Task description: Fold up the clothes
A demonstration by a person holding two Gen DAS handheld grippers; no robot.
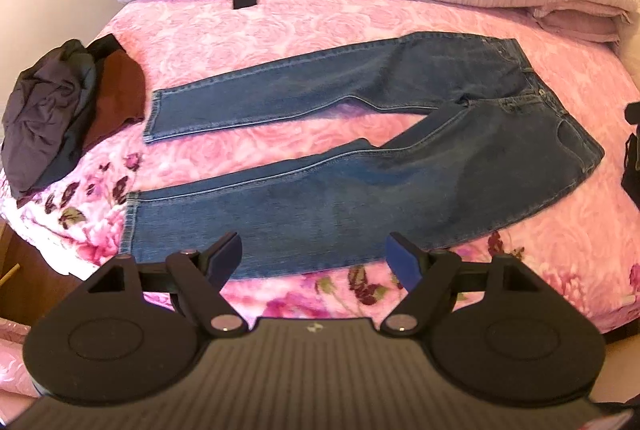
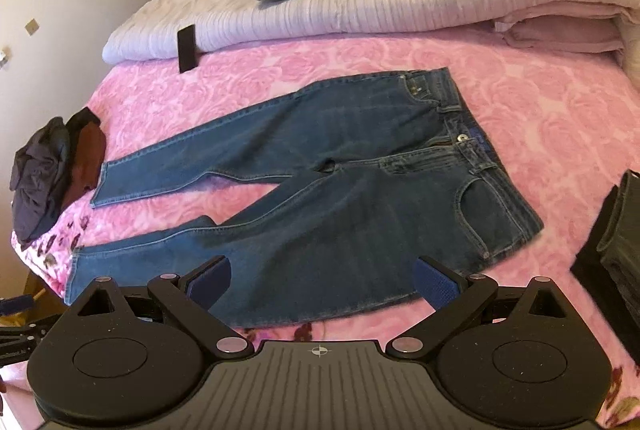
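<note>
Blue denim jeans [image 2: 320, 165] lie flat, unfolded, on the pink rose-patterned bedspread [image 2: 540, 101], legs spread apart.

Both the left gripper [image 1: 316, 254] and right gripper [image 2: 322, 278] hover wide open, empty, over the near leg; they would do best to pinch its hem and waistband corner together and lay it squarely over the far leg.

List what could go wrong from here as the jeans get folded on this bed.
1. The jeans lie with legs splayed apart and the near leg kinked, so a fold may come out crooked.
2. The pile of dark clothes sits close to the far leg's hem and could get dragged along.
3. Both the left gripper and right gripper are open above soft bedding; a pinch may catch the bedspread too.
</note>
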